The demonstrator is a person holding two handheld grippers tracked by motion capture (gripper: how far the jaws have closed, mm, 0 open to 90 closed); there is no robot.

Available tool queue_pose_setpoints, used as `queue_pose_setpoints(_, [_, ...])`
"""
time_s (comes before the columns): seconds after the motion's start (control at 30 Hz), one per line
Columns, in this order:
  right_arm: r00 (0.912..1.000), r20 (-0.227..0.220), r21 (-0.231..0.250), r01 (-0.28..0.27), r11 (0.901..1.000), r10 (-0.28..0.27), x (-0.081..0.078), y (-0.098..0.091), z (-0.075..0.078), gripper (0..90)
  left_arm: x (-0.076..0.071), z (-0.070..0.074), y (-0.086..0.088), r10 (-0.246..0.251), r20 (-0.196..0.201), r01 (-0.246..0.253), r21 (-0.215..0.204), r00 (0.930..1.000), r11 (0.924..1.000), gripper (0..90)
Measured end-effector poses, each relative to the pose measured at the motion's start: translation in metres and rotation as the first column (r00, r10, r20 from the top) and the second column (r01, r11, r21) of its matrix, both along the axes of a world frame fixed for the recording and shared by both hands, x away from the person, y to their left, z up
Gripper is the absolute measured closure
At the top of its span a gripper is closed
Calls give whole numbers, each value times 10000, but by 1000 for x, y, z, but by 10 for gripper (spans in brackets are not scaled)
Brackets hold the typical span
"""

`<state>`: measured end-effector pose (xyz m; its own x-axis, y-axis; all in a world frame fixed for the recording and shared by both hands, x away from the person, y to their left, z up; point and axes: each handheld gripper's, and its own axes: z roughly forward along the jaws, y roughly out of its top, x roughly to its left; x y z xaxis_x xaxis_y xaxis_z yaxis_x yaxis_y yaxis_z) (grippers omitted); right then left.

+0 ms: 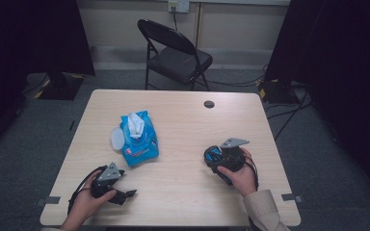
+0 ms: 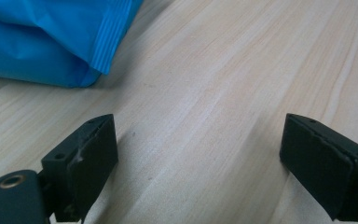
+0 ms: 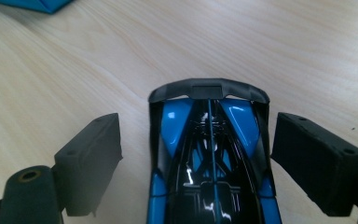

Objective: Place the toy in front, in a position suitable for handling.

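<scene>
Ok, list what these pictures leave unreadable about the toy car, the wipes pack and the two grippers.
- Toy car: its near end is cut off by the bottom edge of the right gripper view; in the high view the right gripper covers most of it.
- Grip: in the right gripper view, whether the fingers touch the car's sides cannot be told.
- Wipes pack: label print too small in the high view; cropped by the top edge in the left gripper view.

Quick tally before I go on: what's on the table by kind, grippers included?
Wet-wipe packs: 1, the blue pack with its lid flipped open
Toy cars: 1, the blue and black car between the right gripper's jaws
Grippers: 2, with the left gripper open over bare wood
Total: 4
</scene>
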<state>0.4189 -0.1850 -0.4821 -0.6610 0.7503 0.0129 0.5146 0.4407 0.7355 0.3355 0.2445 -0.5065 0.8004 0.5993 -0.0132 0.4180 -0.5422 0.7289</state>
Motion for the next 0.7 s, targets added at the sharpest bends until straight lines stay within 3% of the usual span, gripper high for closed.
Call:
queue_pose_setpoints(0.23, [9999, 55, -486, 109, 9988, -106, 9, 7, -9, 157, 0, 0, 0, -1, 0, 1, 3, 10000, 10000, 107])
queue_pose_setpoints(0.4, [9993, -318, -953, 151, 9953, -182, 13, 9, -17, 159, 0, 0, 0, 0, 1, 0, 1, 10000, 10000, 107])
queue_pose_setpoints(0.53, [9986, -407, -416, 333, 9986, -350, 13, 6, -20, 242, 0, 0, 0, 0, 1, 0, 0, 10000, 10000, 107])
queue_pose_setpoints(0.7, [9985, -395, -416, 360, 9985, -376, 12, 5, -20, 255, 0, 0, 0, -32, 3, 32, 36, 10000, 10000, 107])
